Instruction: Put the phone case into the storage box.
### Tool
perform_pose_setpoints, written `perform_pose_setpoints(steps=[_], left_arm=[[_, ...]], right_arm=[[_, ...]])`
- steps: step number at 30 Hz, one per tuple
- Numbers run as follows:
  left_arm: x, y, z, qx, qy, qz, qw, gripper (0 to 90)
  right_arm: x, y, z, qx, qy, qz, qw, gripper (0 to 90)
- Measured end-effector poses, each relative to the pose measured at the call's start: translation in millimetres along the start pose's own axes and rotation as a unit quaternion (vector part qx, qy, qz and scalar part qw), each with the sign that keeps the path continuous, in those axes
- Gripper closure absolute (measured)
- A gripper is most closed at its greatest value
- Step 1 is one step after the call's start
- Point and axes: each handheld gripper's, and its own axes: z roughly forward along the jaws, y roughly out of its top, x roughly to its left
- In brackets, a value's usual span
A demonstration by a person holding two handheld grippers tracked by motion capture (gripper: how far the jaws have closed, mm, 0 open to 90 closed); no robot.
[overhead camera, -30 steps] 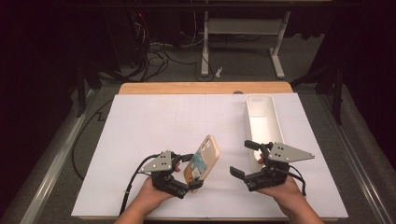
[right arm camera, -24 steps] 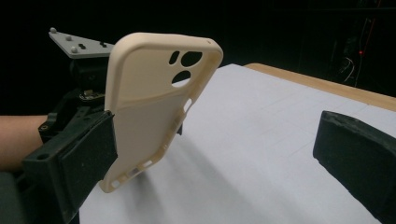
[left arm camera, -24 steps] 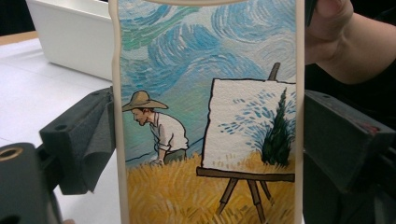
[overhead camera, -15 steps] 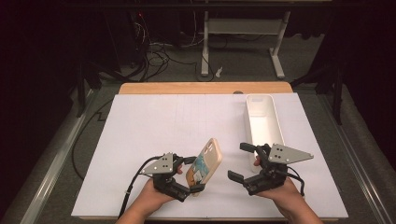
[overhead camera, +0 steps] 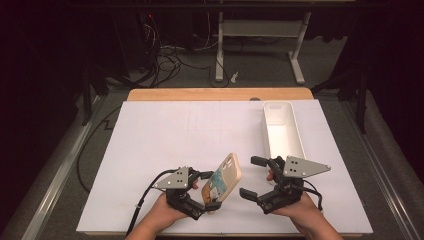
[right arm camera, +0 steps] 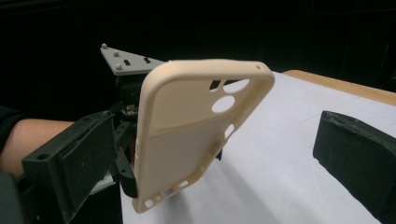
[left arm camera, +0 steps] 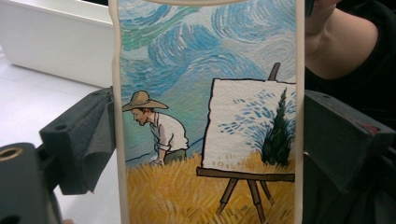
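Left gripper [overhead camera: 204, 191] clamps the phone case [overhead camera: 223, 178] by its long edges, upright above the near table [overhead camera: 165, 135], so the spread right gripper [overhead camera: 256, 177] should close squarely on the free edge, with the white tray [overhead camera: 282, 131] beyond.

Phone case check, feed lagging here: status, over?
Left gripper shut on phone case, held upright. Right gripper open, apart from it. White tray behind, nothing between.

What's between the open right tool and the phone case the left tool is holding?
Nothing: in the high view, a bare strip of white table cover separates the right tool from the cream phone case with the painted inside, which the left tool grips.
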Motion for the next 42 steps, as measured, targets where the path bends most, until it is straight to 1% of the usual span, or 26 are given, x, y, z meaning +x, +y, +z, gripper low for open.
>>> perform_pose_setpoints(steps=[4,10,13,18,23,32,38,42], left_arm=[[-1.3,-0.4,2.2,0.002,-0.007,0.003,1.0,11.0],[-3.4,-0.7,5.4,0.006,-0.023,0.006,0.9997,11.0],[-4.7,-0.7,7.4,0.008,-0.026,0.01,0.9996,11.0],[-5.6,-0.6,8.9,0.006,-0.035,0.01,0.9993,11.0],[-6.2,-0.4,9.8,0.006,-0.045,0.011,0.9989,11.0],[-6.8,-0.2,10.2,0.004,-0.052,0.01,0.9986,11.0],[-7.1,0.0,10.4,0.003,-0.056,0.01,0.9984,11.0],[-7.1,0.0,10.3,0.002,-0.059,0.01,0.9982,11.0]], right_arm=[[1.3,1.0,-0.1,-0.005,0.006,0.004,1.0,0.2],[3.0,2.0,0.3,-0.011,0.015,0.006,0.9998,0.2],[3.9,2.6,0.6,-0.012,0.019,0.003,0.9997,0.2],[5.8,3.7,1.1,-0.019,0.027,0.005,0.9995,0.1],[6.6,3.6,2.2,-0.019,0.034,0.006,0.9992,0.1],[8.1,2.5,6.2,-0.016,0.047,0.007,0.9987,0.2],[6.4,2.4,11.2,-0.017,0.056,0.009,0.9982,0.1],[5.8,2.1,15.4,-0.01,0.063,0.011,0.9979,0.1]])
